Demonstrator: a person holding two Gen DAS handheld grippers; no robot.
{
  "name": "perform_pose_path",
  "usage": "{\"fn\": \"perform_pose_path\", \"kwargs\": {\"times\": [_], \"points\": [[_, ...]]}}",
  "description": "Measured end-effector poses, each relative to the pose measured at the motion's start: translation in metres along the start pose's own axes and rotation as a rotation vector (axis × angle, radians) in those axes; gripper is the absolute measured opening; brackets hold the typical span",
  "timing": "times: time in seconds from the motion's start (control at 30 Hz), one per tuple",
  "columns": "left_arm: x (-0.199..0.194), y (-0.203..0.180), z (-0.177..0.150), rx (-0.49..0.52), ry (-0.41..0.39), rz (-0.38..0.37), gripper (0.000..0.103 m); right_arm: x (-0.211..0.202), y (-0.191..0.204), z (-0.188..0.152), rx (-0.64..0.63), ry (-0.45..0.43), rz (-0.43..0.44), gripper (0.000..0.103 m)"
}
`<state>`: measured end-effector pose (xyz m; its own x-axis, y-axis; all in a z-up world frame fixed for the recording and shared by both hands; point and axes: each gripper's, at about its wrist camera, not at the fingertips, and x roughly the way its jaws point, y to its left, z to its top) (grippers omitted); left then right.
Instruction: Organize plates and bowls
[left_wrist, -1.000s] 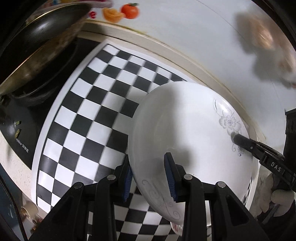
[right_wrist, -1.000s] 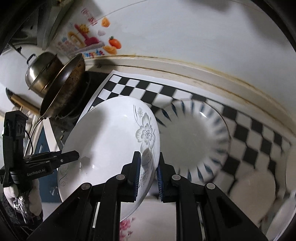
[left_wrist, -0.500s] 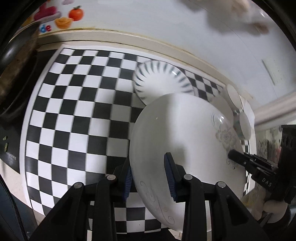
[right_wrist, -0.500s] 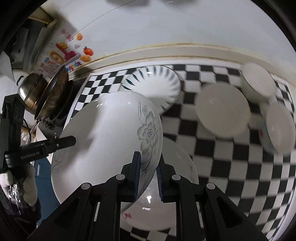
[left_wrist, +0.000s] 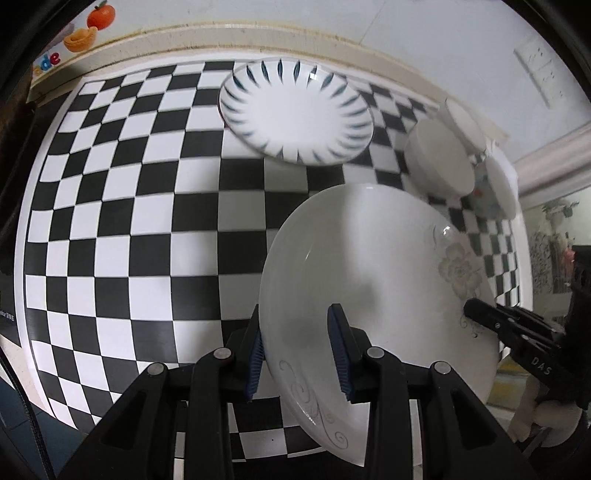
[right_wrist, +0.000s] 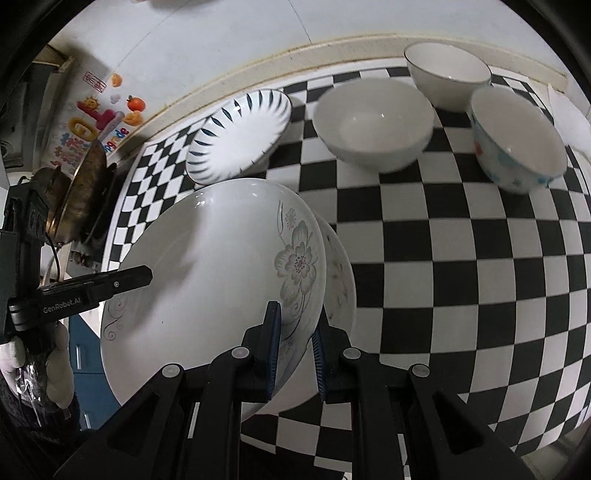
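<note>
Both the left gripper (left_wrist: 297, 349) and right gripper (right_wrist: 295, 347) gripped the flower plate (right_wrist: 214, 273) above a second plate (right_wrist: 338, 273), while the striped plate (right_wrist: 240, 136) and three bowls (right_wrist: 373, 122) remained unstacked.

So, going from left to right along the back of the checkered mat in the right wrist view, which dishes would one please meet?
Blue-striped plate → plain white bowl → gold-rimmed white bowl → floral-patterned bowl.
</note>
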<state>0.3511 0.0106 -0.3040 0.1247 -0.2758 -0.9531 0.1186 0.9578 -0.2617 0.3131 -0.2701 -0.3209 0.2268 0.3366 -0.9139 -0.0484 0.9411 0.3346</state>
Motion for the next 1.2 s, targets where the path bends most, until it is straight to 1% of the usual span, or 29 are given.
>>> {"fn": "perform_pose_path", "kwargs": {"times": [0.2,0.6,0.77,0.93,1.1,1.2], "points": [[0.021,0.000,-0.007,-0.007,0.045,0.027,0.030,0.011,0.001,-0.006,-0.020,0.009,-0.044,0.018],[0.036,-0.001,-0.017,0.010,0.091,0.065,0.030,0.026,-0.006,-0.011,-0.027,0.036,-0.067,0.018],[0.041,0.000,-0.015,-0.006,0.105,0.058,0.030,0.027,-0.006,-0.013,-0.029,0.034,-0.076,0.018],[0.042,0.001,-0.011,-0.008,0.116,0.057,0.030,0.027,-0.002,-0.012,-0.040,0.030,-0.111,0.018],[0.046,0.000,-0.007,-0.012,0.136,0.042,0.030,0.025,-0.001,-0.012,-0.015,0.034,-0.140,0.018],[0.046,-0.003,-0.007,-0.006,0.141,0.053,0.030,0.024,-0.002,-0.012,0.006,0.047,-0.176,0.019]]}}
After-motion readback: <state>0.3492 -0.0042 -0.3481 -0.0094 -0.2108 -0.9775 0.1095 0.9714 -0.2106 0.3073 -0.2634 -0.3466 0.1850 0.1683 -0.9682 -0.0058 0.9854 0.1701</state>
